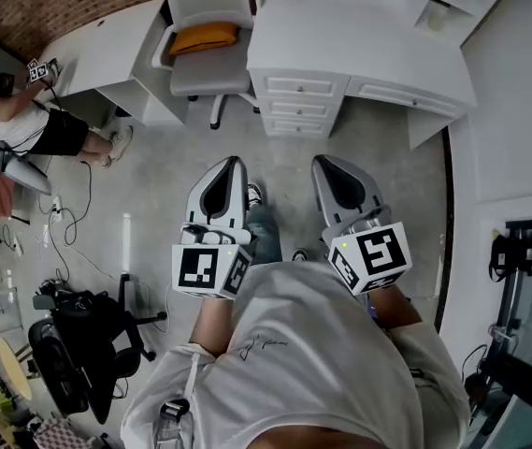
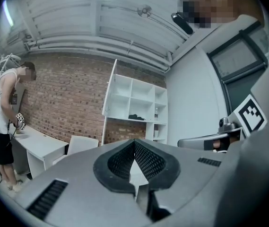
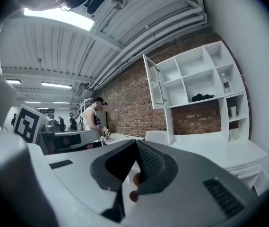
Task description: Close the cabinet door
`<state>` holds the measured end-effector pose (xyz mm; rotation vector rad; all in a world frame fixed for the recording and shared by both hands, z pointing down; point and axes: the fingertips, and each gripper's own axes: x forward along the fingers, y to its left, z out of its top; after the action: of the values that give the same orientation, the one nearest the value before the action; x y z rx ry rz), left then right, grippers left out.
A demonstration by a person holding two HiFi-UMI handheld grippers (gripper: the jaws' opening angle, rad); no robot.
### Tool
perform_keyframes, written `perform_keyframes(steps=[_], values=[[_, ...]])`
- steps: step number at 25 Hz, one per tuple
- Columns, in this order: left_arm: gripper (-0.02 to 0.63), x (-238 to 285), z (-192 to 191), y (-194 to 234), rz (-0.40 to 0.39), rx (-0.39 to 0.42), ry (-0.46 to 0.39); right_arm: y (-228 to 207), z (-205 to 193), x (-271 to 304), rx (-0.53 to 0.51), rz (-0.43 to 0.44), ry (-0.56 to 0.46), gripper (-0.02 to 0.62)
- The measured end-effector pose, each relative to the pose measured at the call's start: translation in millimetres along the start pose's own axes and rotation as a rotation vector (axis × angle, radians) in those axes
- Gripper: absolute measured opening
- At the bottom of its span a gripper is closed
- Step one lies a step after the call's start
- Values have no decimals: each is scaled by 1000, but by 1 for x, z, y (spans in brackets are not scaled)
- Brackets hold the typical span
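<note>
Brick-walled room, concrete floor (image 1: 153, 185). The left gripper (image 1: 232, 165) and right gripper (image 1: 322, 163) both have jaws pressed together with nothing between. They are held low, well apart from the white table (image 1: 340, 26) at 12 o'clock. At 1 o'clock the cabinet door (image 3: 154, 82) stands swung open off the shelf unit (image 3: 200, 74). Risk: closed tips could skid off the thin panel; a hard shove could make it rebound.

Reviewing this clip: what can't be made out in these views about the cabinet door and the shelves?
- Cabinet door: the head view cuts the shelf unit off at its top edge, so the door is out of frame there. The left gripper view shows it only edge-on.
- How the door latches: too small to tell in either gripper view.
- Dark item on a shelf: too small to identify.
</note>
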<state>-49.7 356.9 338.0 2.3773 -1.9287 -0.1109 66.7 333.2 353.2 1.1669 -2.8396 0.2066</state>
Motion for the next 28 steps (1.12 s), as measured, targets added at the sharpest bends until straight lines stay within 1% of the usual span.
perform_keyframes(steps=[6,14,17,22,28], values=[[15,53,14,41,-20,9,-35,-9,11,64,-9,6,5,25],[15,122,31,102,-67,7,-24,-23,31,160,3,-6,12,25],[15,149,39,126,-96,-7,-22,-29,41,196,10,-20,13,25],[15,187,47,169,-126,12,-25,-37,56,258,23,-51,7,25],[15,221,58,212,-175,0,-45,-37,75,317,-7,-82,-5,25]])
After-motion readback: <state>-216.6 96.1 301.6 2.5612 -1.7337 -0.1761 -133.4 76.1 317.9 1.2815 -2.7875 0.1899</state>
